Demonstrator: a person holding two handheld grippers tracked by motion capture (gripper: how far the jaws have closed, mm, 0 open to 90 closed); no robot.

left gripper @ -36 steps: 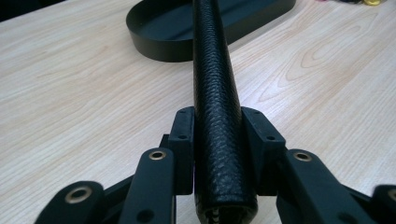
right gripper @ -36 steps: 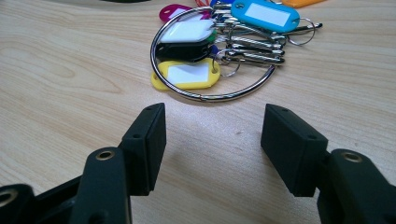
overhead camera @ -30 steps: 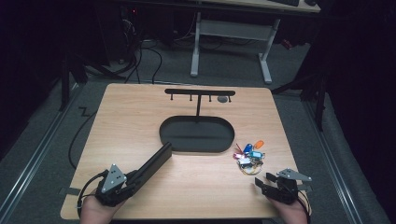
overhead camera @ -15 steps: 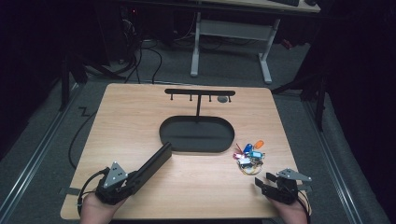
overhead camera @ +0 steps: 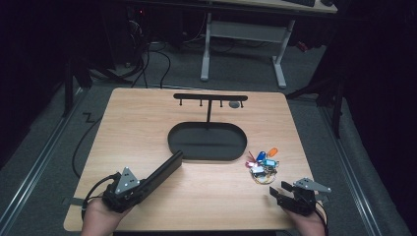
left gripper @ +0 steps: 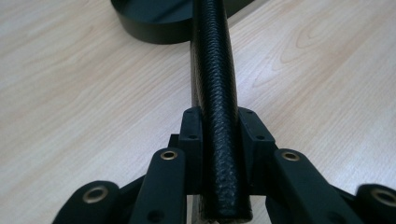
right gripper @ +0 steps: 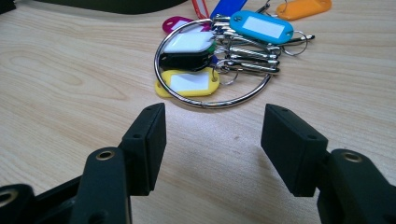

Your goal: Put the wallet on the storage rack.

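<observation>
My left gripper [overhead camera: 129,189] at the table's front left is shut on a long black textured case [overhead camera: 163,170] [left gripper: 215,93], which points toward the black oval tray [overhead camera: 207,141] [left gripper: 154,23]. In the left gripper view the jaws clamp the case from both sides. A large metal ring [right gripper: 212,88] carrying several coloured key tags [overhead camera: 262,164] lies on the wood right of the tray. My right gripper [overhead camera: 284,193] [right gripper: 212,149] stands open just in front of the ring, nothing between its jaws.
A black T-shaped hanger stand [overhead camera: 209,98] with small hooks rises from the tray's far side. A small round dark object [overhead camera: 235,104] sits near its right end. The wooden table [overhead camera: 137,123] ends close behind both hands.
</observation>
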